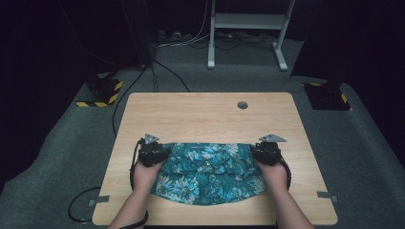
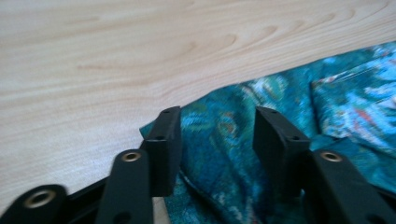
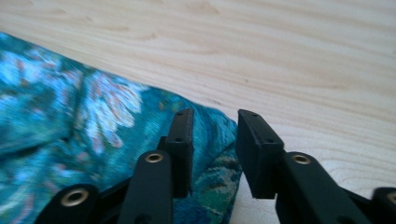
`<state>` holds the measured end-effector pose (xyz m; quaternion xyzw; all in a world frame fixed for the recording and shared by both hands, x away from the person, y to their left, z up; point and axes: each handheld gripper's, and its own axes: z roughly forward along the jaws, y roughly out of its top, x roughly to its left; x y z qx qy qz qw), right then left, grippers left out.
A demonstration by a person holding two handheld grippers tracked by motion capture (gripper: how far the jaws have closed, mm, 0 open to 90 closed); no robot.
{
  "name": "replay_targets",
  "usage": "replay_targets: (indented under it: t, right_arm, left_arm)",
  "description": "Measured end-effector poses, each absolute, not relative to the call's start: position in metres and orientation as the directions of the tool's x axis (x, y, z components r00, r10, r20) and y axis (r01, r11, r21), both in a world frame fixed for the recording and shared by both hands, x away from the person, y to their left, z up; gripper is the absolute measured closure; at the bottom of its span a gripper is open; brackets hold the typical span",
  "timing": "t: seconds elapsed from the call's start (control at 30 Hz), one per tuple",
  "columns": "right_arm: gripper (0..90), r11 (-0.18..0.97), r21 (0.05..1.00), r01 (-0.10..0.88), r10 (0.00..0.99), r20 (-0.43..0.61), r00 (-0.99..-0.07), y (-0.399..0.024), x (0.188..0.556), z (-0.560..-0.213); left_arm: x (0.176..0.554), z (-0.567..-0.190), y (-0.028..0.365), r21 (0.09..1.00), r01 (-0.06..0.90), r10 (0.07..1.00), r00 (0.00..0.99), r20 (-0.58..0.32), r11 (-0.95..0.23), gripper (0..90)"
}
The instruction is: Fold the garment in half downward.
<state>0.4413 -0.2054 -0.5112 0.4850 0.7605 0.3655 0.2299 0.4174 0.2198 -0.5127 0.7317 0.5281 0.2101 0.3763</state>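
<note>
A teal flowered cloth (image 1: 207, 172), folded into a wide bundle, is lying on the near half of the wooden tabletop (image 1: 205, 112), its lower edge curving toward the person. The left gripper (image 1: 154, 151) is sitting at the cloth's far left corner; in the left gripper view its jaws are standing apart with fabric (image 2: 219, 140) lying loose between them, unpinched. The right gripper (image 1: 265, 151) is mirroring it at the far right corner, jaws parted over the cloth's edge (image 3: 210, 154), nothing clamped. Both hands are resting at the cloth's sides.
</note>
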Motion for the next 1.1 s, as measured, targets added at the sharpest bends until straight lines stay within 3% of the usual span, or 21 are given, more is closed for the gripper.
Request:
replay_targets:
  t: [0.23,0.47,1.1]
  right_arm:
    - [55.0,0.25,0.8,0.546,0.897,0.022,-0.442,-0.197,0.433,-0.497]
    - [45.1,0.247,0.807,0.536,0.879,0.047,-0.475,-0.185,0.43,-0.487]
    - [45.2,0.274,0.777,0.566,0.838,0.096,-0.537,-0.14,0.44,-0.503]
  left_arm:
    - [0.414,-0.498,0.213,0.781,0.609,0.93,0.35,-0.11,-0.137,35.5]
    - [0.411,-0.486,0.194,0.794,0.589,0.906,0.403,-0.128,-0.15,31.4]
    - [0.43,-0.502,0.146,0.738,0.641,0.87,0.467,-0.159,-0.209,27.9]
